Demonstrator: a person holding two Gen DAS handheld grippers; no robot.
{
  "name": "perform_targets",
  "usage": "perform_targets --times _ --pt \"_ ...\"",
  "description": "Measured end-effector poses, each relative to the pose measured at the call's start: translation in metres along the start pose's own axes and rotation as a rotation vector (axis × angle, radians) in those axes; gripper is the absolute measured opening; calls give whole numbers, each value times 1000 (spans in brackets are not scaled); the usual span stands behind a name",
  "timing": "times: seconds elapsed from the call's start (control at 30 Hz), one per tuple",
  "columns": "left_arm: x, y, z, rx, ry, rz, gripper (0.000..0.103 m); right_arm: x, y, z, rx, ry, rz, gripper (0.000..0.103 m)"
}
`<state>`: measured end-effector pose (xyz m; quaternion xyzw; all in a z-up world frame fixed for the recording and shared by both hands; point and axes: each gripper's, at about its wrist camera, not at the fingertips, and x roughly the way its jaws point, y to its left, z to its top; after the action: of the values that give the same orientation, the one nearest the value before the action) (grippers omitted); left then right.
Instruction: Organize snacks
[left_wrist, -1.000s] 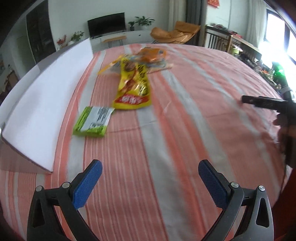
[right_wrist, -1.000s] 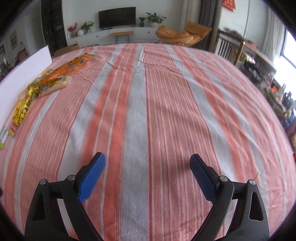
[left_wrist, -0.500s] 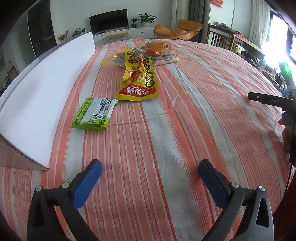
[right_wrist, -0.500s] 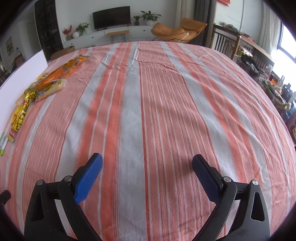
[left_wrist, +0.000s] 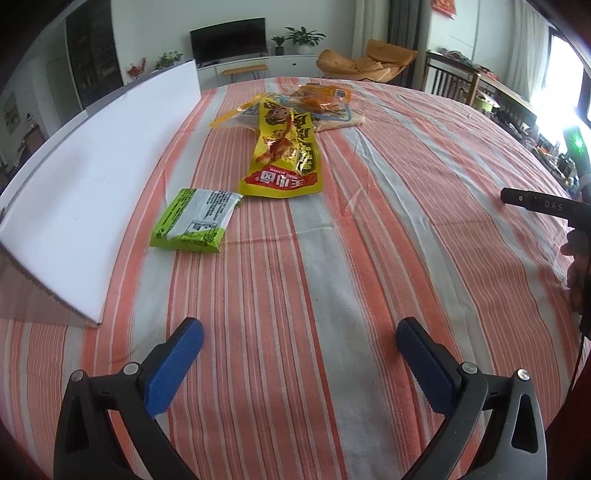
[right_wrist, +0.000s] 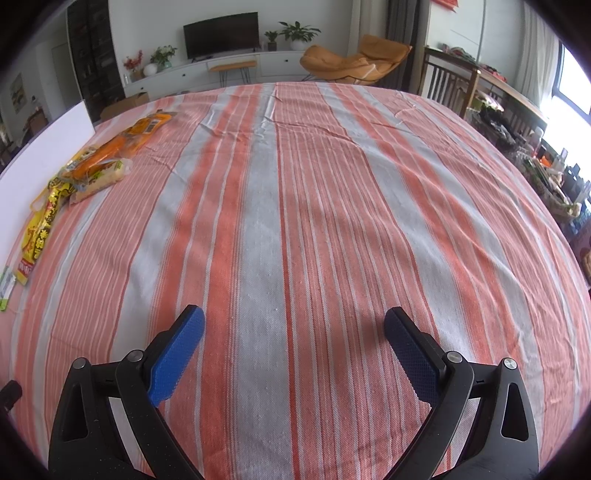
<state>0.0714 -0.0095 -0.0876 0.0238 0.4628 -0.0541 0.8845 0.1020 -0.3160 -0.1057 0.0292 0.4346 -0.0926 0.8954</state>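
Snack packets (left_wrist: 282, 155) lie on the striped surface (left_wrist: 332, 258); left gripper (left_wrist: 300, 347) and right gripper (right_wrist: 293, 338) hover released, empty.

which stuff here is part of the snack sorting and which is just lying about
Part of the job:
- green snack packet
- yellow snack bag
- orange snack packets
- left claw, open
- right claw, open

Just lying about:
- white board
- striped tablecloth
- television
- orange lounge chair
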Motion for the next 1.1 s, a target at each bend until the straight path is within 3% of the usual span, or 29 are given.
perform_targets --times 0.23,0.67,0.77,0.83,0.9,1.0,1.1 --pt "-3 -5 -5 -83 -6 62 103 0 0 0 1 0 1 99" --pt "-6 -18 -8 -208 63 122 103 0 0 0 1 0 1 99" --pt "-10 -3 -2 -310 23 124 103 0 0 0 1 0 2 99" --pt "-11 17 17 -412 -21 168 102 0 0 0 1 0 2 99" --pt "-10 30 37 -450 -57 189 102 0 0 0 1 0 2 99" --pt "-4 40 71 -414 -82 232 102 0 -1 0 2 0 3 99" --pt "5 34 97 -249 -79 264 102 0 -1 0 2 0 3 99"
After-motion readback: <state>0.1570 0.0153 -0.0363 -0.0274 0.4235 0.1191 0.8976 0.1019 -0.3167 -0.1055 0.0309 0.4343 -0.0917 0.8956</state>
